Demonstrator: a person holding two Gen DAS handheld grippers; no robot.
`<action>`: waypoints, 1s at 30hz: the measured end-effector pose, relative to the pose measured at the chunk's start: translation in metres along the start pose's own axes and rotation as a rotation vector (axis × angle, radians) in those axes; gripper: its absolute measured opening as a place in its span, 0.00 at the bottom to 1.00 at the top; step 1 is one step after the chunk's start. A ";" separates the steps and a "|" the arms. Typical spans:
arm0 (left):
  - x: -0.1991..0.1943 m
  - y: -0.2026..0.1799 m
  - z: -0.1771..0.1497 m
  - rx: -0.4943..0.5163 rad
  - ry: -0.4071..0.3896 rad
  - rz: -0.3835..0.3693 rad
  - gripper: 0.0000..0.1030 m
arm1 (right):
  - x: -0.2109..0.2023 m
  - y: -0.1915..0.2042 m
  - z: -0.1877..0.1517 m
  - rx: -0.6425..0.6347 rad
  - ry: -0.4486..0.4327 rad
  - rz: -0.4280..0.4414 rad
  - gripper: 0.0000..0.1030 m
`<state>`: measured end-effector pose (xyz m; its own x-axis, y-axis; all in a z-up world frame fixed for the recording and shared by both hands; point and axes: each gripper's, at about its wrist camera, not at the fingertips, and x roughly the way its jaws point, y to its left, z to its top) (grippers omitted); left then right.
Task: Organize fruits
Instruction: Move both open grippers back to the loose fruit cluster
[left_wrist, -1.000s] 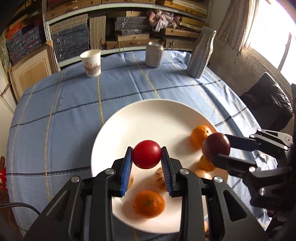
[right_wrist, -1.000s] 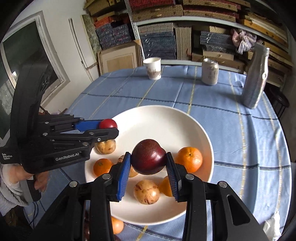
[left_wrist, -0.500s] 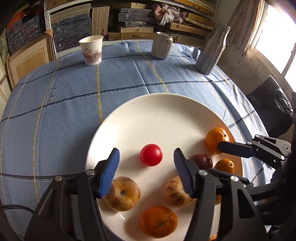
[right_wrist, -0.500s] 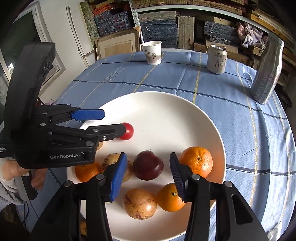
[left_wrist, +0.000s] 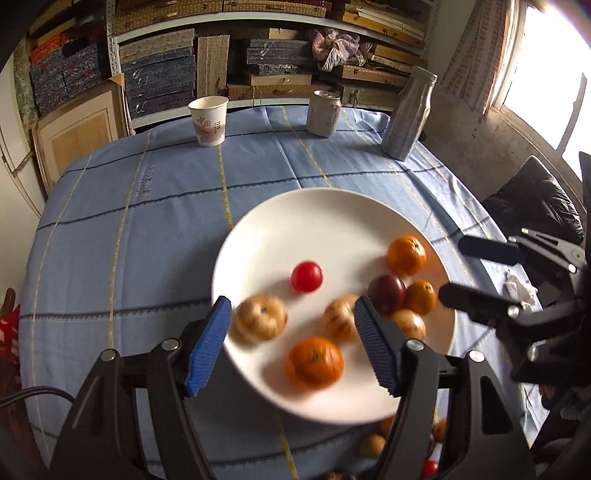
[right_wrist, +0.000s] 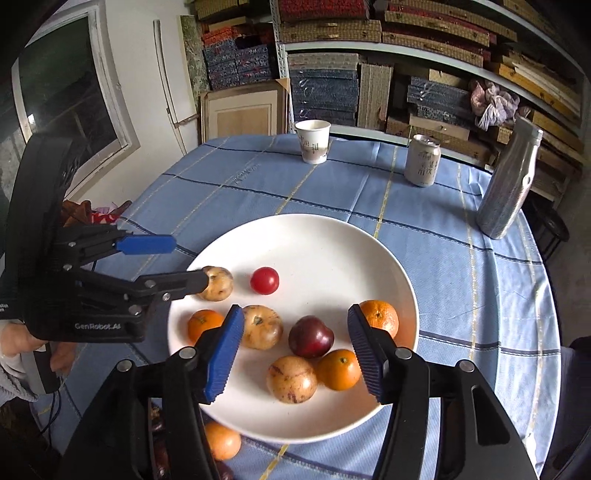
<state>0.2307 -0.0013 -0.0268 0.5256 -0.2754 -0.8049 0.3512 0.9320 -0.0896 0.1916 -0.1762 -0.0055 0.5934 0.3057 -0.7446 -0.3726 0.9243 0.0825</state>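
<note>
A white plate (left_wrist: 332, 210) (right_wrist: 332, 236) lies on the blue tablecloth with several fruits in it. A small red tomato (left_wrist: 306, 276) (right_wrist: 264, 280) lies near its middle. A dark purple plum (left_wrist: 386, 293) (right_wrist: 311, 336) lies among oranges (right_wrist: 380, 318) and pale speckled fruits (right_wrist: 291, 379). My left gripper (left_wrist: 291, 345) is open and empty above the plate's near edge. My right gripper (right_wrist: 295, 350) is open and empty above the plum.
A paper cup (left_wrist: 208, 120), a drink can (left_wrist: 324, 113) and a grey bottle (left_wrist: 408, 114) stand at the table's far side. More loose fruits (right_wrist: 221, 441) lie on the cloth by the plate's near rim. Shelves of boxes stand behind the table.
Both grippers opened and let go: the tomato and the plum now lie in the plate. Both grippers have since pulled back and up from the fruits.
</note>
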 end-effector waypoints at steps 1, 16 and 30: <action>-0.006 -0.001 -0.007 0.000 0.001 0.001 0.66 | -0.005 0.002 -0.003 -0.001 -0.004 -0.002 0.61; -0.055 -0.025 -0.116 -0.027 0.067 -0.003 0.70 | -0.055 0.035 -0.079 -0.029 0.062 0.013 0.65; -0.072 -0.032 -0.174 -0.078 0.128 0.028 0.78 | -0.073 0.053 -0.147 -0.013 0.163 0.057 0.67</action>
<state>0.0464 0.0298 -0.0682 0.4296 -0.2211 -0.8755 0.2742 0.9557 -0.1068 0.0236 -0.1827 -0.0439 0.4475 0.3154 -0.8368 -0.4120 0.9032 0.1201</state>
